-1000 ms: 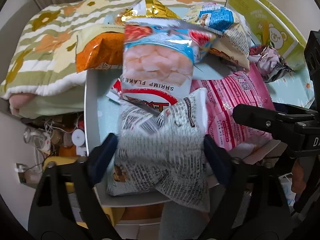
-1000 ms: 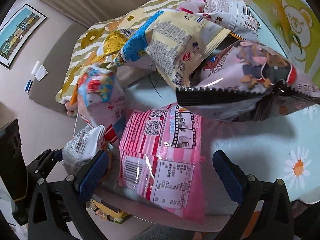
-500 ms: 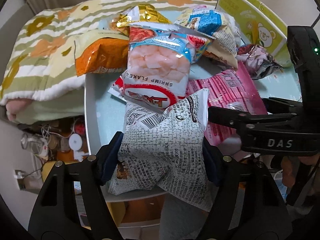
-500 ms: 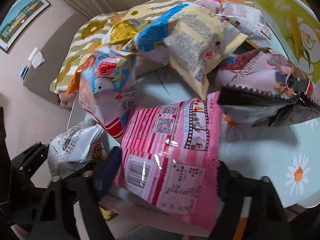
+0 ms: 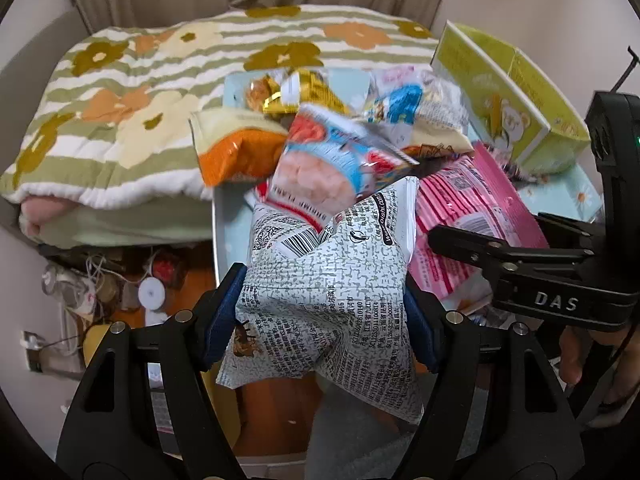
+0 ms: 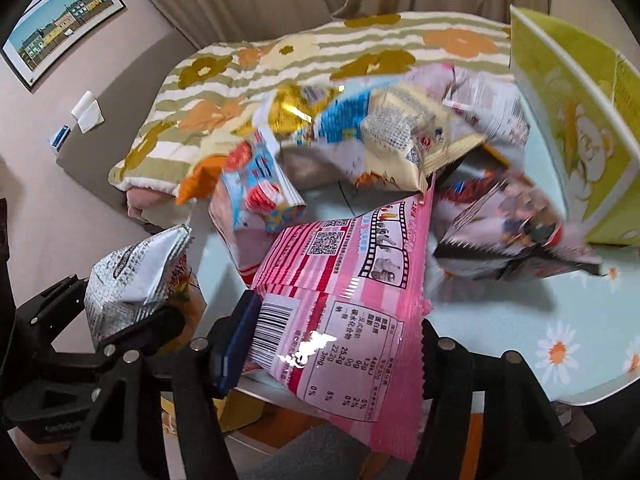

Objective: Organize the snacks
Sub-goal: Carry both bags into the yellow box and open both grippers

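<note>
Left tool (image 5: 324,312) pinches a grey printed bag (image 5: 332,280); right tool (image 6: 332,344) pinches a pink bag (image 6: 344,292). Both hang at the table's (image 6: 500,320) near edge. Beyond them, a heap of snack bags (image 6: 384,136) lies unsorted beside the green box (image 6: 572,120): organizing looks barely begun.

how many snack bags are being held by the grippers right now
2. The left gripper clamps the grey-printed white bag at the table's near edge; the right gripper clamps the pink bag beside it. The other bags lie loose in the pile.
</note>
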{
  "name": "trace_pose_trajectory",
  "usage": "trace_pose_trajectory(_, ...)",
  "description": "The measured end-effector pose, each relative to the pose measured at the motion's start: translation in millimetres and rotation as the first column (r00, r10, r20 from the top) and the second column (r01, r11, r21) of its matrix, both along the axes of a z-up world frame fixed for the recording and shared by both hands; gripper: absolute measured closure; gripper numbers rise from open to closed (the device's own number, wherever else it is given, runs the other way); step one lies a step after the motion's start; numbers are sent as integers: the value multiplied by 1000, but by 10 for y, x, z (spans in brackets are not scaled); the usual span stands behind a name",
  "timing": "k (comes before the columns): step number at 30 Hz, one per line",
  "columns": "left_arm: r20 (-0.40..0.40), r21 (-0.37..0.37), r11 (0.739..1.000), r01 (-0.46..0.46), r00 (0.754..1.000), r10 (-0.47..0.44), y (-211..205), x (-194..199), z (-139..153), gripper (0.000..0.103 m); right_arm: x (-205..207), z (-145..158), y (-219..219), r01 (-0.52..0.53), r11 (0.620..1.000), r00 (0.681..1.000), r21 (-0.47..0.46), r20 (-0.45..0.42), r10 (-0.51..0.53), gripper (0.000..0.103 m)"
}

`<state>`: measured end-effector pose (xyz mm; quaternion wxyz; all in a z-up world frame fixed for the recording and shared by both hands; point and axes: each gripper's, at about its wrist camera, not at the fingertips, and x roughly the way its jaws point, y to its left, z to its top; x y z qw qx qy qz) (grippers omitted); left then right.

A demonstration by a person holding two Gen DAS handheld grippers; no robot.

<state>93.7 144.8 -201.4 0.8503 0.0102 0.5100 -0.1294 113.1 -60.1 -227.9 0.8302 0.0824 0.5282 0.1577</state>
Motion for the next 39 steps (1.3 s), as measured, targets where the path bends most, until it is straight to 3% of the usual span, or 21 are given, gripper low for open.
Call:
trace_pose_trajectory(6, 53, -24, 999, -24, 998, 25, -63, 20, 325, 34, -118, 333, -150, 14, 1000, 998, 6, 66, -14, 44)
trace_pose_trajectory(14, 127, -39, 999, -27, 991, 31, -504, 207, 716, 34, -53, 816, -744, 60, 998, 984, 38, 165, -65, 44)
trace_pose_trajectory(25, 252, -77, 996, -33, 966, 51, -1884, 727, 1291, 34, 325, 1293, -2023, 65, 998, 959, 18, 275, -68, 44)
trace_pose_trajectory(33, 225, -130, 991, 15, 974, 15, -2957, 1211, 1294, 34, 580, 1332, -2894, 104, 994, 959, -19, 266, -96, 44)
trace_pose_trajectory(39, 148, -104, 992, 69, 988, -53, -3619, 1629, 1035, 34, 748, 1188, -3314, 154, 988, 964, -27, 225, -144, 44)
